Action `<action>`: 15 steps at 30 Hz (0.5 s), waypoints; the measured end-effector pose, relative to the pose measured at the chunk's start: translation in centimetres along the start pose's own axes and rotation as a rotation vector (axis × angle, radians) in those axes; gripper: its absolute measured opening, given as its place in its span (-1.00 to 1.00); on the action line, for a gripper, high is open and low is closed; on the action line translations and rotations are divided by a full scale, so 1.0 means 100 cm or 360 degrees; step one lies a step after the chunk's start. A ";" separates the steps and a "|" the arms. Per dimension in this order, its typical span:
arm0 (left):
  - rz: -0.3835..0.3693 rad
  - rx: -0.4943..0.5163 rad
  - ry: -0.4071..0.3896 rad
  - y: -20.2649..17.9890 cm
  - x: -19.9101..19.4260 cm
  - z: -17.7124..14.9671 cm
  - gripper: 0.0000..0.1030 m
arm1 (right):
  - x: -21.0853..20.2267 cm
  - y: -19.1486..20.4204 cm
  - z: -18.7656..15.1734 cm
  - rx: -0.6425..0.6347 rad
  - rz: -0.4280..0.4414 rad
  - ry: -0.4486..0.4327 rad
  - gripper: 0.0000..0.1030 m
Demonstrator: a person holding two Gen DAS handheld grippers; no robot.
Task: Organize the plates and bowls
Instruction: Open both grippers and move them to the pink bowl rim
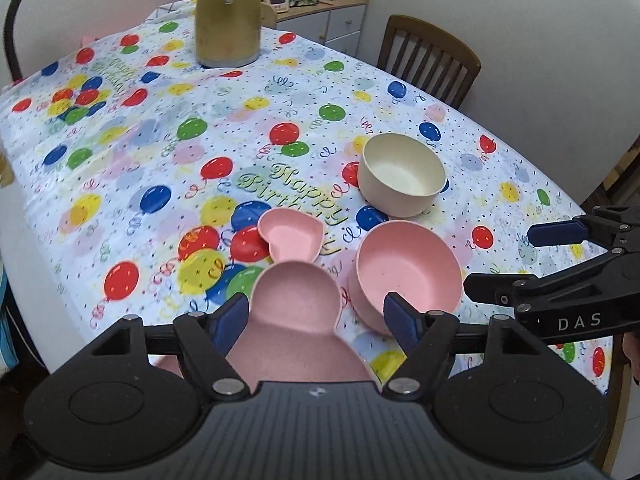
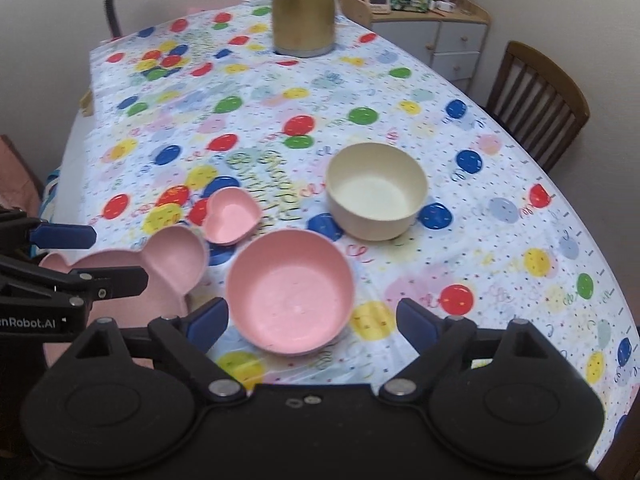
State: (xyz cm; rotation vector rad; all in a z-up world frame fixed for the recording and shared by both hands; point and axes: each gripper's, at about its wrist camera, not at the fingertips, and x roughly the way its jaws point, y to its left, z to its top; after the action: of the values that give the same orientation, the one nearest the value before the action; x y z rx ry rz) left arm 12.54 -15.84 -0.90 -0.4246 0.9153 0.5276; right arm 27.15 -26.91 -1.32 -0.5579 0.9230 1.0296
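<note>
Two handheld grippers hover over a table with a balloon-print birthday tablecloth [image 2: 500, 240]. The left gripper [image 1: 316, 320] has its jaws spread wide and empty above a pink mouse-eared plate [image 1: 296, 312]; the right gripper [image 2: 312, 322] is likewise wide open, holding nothing, poised over a pink bowl [image 2: 290, 296]. A small pink heart-shaped dish [image 2: 232, 216] touches the plate's ear, and a cream bowl [image 2: 376, 190] sits just beyond the pink bowl. The likely risks: the dishes crowd together, so a jaw reaching for one could nudge its neighbour, and the two grippers work close enough to collide. The plate lies near the table's front edge, where a push could slide it off. Open cloth stretches to the far side, where a tan kettle [image 2: 304, 12] stands, leaving ample room for stacking.
</note>
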 end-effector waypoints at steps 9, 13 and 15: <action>-0.0076 0.0043 0.0108 -0.012 0.044 0.022 0.44 | 0.036 -0.025 0.005 0.0101 -0.0038 0.0121 0.61; -0.0040 0.0040 0.0143 -0.014 0.064 0.025 0.44 | 0.051 -0.028 0.003 0.0133 -0.0018 0.0184 0.51; -0.0045 0.0034 0.0158 -0.015 0.073 0.026 0.43 | 0.057 -0.027 0.003 0.0139 -0.0009 0.0211 0.43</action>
State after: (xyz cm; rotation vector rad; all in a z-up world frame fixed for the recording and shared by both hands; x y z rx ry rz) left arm 18.67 -13.77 -5.33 -0.4470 1.0078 0.4738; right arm 30.91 -25.19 -6.11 -0.5604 1.0776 0.9510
